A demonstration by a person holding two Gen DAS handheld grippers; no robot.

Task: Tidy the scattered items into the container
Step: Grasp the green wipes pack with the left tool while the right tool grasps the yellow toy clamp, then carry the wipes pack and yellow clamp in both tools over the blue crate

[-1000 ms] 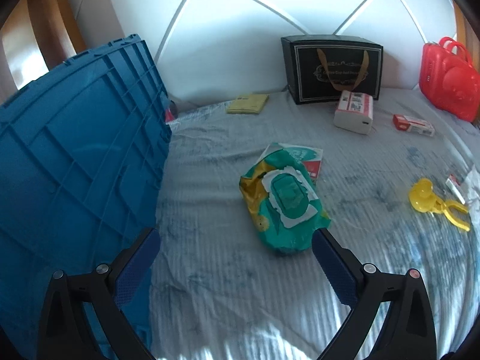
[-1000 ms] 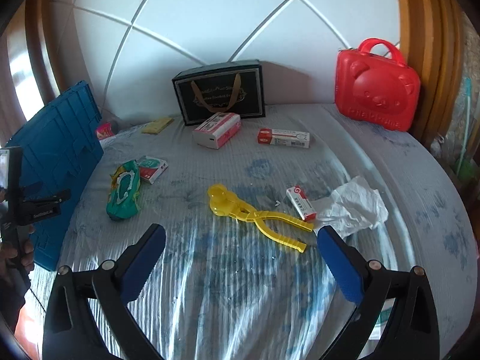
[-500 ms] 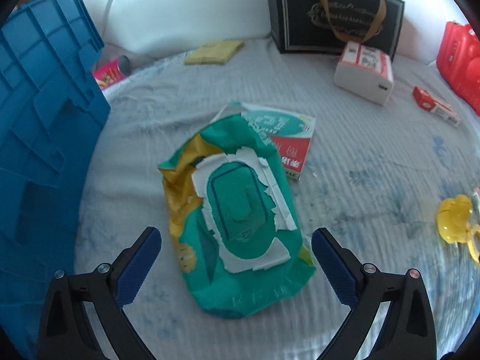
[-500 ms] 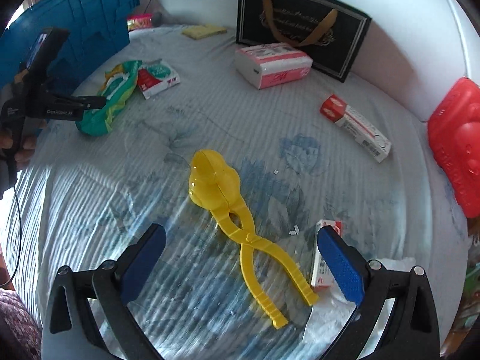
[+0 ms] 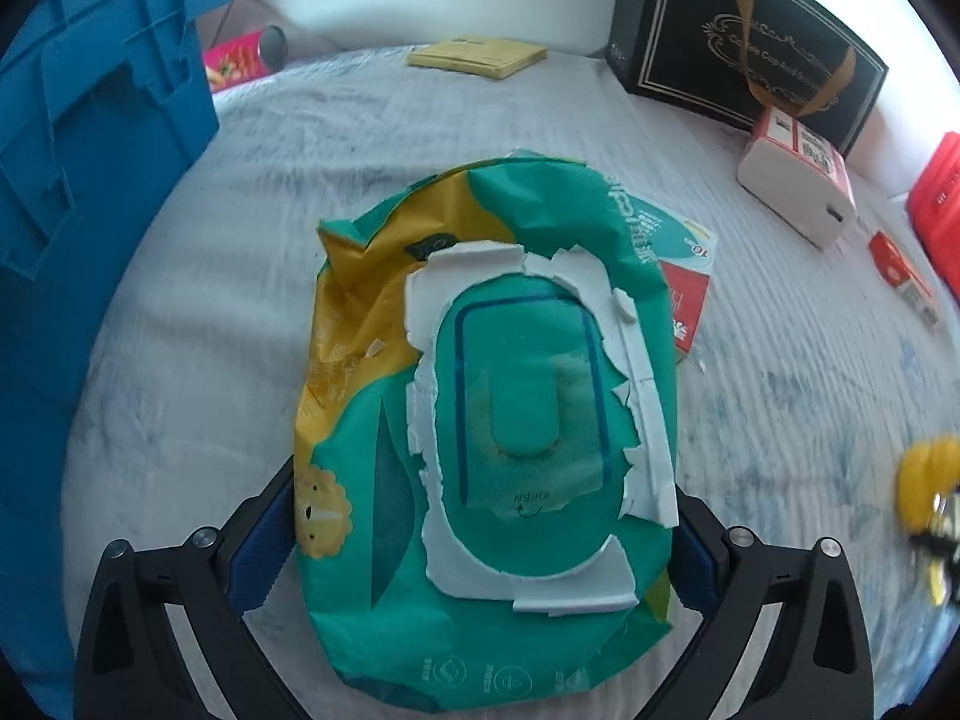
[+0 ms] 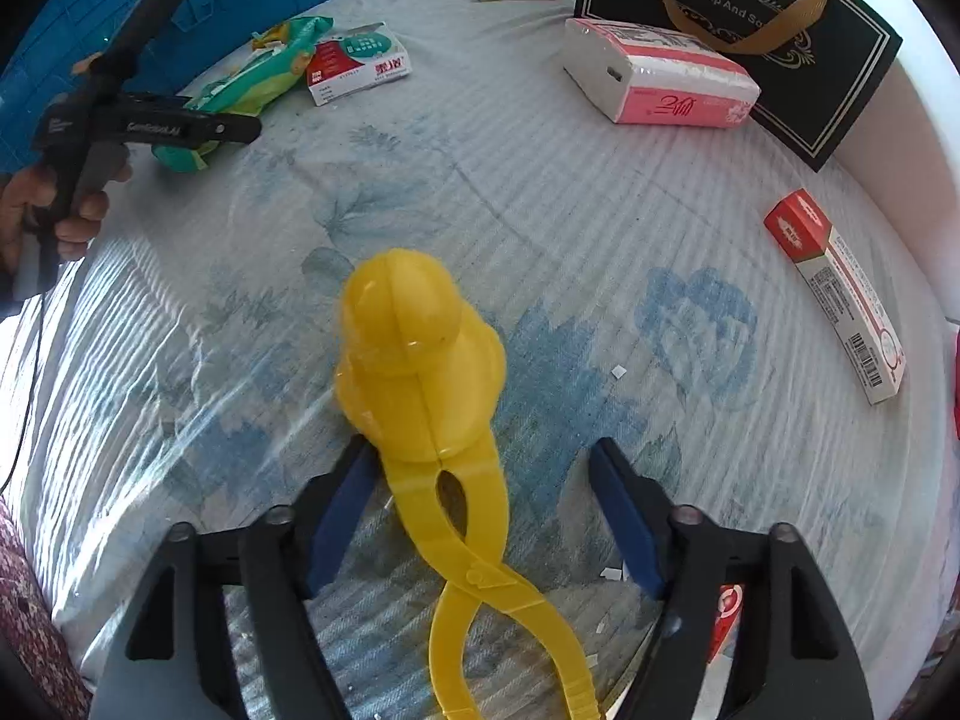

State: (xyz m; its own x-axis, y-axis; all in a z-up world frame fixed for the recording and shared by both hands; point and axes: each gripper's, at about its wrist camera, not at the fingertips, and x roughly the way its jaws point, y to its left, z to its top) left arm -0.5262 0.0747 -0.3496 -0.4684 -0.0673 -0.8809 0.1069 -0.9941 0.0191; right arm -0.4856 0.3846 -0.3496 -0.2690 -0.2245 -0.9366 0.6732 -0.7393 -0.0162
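Note:
A green and yellow wet-wipes pack (image 5: 486,438) lies on the bed, between the open fingers of my left gripper (image 5: 486,534); whether the pads touch its sides I cannot tell. The pack also shows in the right wrist view (image 6: 252,81) with the left gripper (image 6: 240,131) at it. A yellow snowball-maker tong (image 6: 420,372) lies on the bed between the open fingers of my right gripper (image 6: 480,516), which straddles its neck without touching. The blue crate (image 5: 90,120) stands at the left.
A red and green flat box (image 6: 357,63) lies by the wipes. A pink tissue pack (image 6: 660,81), a black gift bag (image 6: 744,18), a long red and white box (image 6: 840,282), a yellow pad (image 5: 477,57) and a pink can (image 5: 240,57) lie further back.
Both grippers have moved forward and down. The wipes pack now sits between the left fingers and the yellow tong between the right fingers. Both stay open.

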